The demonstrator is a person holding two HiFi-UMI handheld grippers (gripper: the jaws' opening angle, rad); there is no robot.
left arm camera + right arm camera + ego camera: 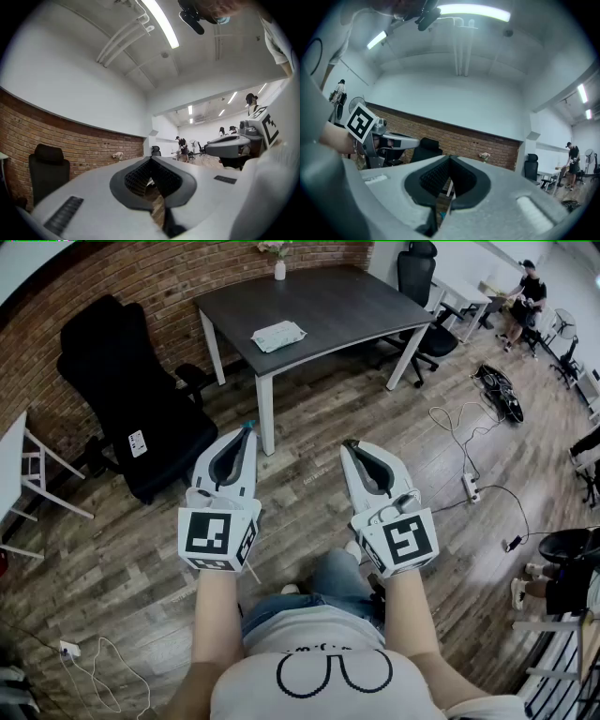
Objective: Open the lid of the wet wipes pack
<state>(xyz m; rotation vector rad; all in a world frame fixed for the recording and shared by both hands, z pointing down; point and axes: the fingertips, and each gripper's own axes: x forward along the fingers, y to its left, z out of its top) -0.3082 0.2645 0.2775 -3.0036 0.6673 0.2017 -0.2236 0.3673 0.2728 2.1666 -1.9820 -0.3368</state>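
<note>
1. White soft wet wipes pack [278, 335] lies flat on dark grey rectangular table [356, 306], well apart from both grippers.
2. Left gripper [247, 428] and right gripper [352, 443]: jaws together, empty, held level. Likely a carry posture before the approach.

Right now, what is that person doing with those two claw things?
A person stands holding the left hand-held gripper and the right hand-held gripper out in front, both shut and empty. The wet wipes pack lies on the dark table ahead, and nothing touches it. Opening its lid has not started.
</note>
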